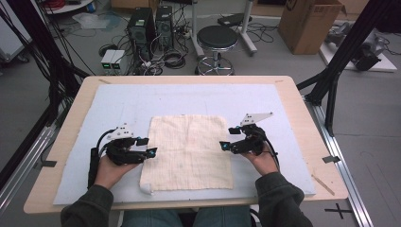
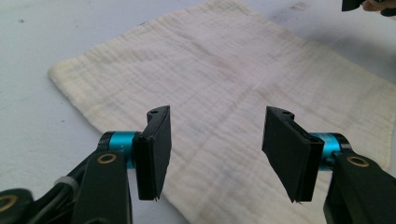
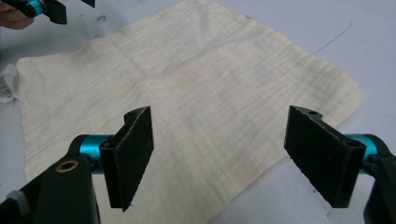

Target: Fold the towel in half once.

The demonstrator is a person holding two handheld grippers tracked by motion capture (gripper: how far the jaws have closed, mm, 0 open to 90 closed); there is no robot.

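Observation:
A cream, square cloth [image 1: 189, 151] lies flat on the pale blue mat [image 1: 142, 101], with a small white tag [image 1: 146, 190] at its near left corner. My left gripper [image 1: 147, 146] stands open at the cloth's left edge and points right. My right gripper [image 1: 228, 137] stands open at the cloth's right edge and points left. In the left gripper view the cloth [image 2: 224, 70] spreads out beyond the open left gripper [image 2: 218, 121], whose pads hold nothing. In the right gripper view the right gripper [image 3: 219, 121] is just as wide over the cloth [image 3: 187, 79].
The mat covers a wooden table [image 1: 302, 118]. On the floor behind it stand a black stool [image 1: 216, 40], two computer towers [image 1: 151, 28] amid cables, and a cardboard box [image 1: 309, 23]. Black frame poles [image 1: 347, 47] rise at the right and left.

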